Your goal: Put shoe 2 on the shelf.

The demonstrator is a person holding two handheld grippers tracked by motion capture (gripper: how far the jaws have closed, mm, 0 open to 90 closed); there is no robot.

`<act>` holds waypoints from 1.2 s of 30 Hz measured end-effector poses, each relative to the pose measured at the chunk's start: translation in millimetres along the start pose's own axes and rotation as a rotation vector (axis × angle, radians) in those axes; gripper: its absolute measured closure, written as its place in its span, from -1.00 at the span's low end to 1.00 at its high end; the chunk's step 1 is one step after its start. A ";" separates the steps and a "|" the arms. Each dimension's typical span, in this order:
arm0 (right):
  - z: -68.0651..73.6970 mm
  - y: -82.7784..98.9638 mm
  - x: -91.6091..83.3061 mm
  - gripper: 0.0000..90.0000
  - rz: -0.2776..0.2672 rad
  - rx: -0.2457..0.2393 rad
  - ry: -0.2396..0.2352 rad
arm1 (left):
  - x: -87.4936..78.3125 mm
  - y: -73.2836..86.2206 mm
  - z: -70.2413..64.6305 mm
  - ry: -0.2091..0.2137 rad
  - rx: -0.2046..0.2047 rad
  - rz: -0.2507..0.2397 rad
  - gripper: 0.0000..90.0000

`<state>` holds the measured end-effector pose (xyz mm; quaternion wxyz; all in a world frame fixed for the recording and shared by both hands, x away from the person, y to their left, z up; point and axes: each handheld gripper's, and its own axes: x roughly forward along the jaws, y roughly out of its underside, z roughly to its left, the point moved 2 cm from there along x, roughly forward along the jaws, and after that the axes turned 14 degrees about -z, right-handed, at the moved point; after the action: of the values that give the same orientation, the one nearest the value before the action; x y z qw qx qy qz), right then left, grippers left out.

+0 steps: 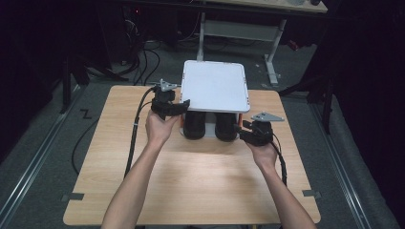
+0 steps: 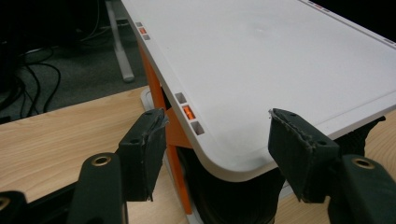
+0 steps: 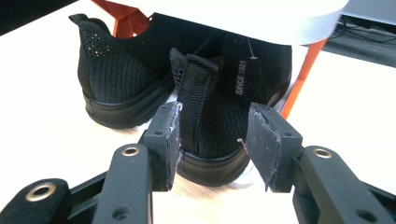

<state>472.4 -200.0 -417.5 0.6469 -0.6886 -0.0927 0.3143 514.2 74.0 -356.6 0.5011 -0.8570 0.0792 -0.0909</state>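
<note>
Left gripper (image 1: pixel 179 108) stood open, jaws astride the near left corner of the white rack shelf (image 1: pixel 216 86), pads clear of it. Two black shoes (image 1: pixel 210 126) sat under the shelf. Right gripper (image 1: pixel 240 130) was open, the right shoe's heel (image 3: pixel 210 112) between its jaws, unpressed.

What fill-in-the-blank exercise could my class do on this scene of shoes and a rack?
1. The pair of shoes under the white shelf is ____ in colour.
2. The legs of the shelf are ____.
3. The right gripper has its jaws either side of a shoe's ____.
4. The rack stands on a ____ table.

Missing words: black; orange; heel; wooden
</note>
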 end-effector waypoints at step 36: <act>-27.1 18.5 -77.4 0.17 -0.063 0.051 0.004 | -92.5 13.1 5.7 0.069 0.051 -0.023 -0.28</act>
<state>421.5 -266.6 -411.8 0.6740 -0.6694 -0.1050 0.2944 425.2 93.4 -377.8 0.5188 -0.8411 0.0842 -0.1281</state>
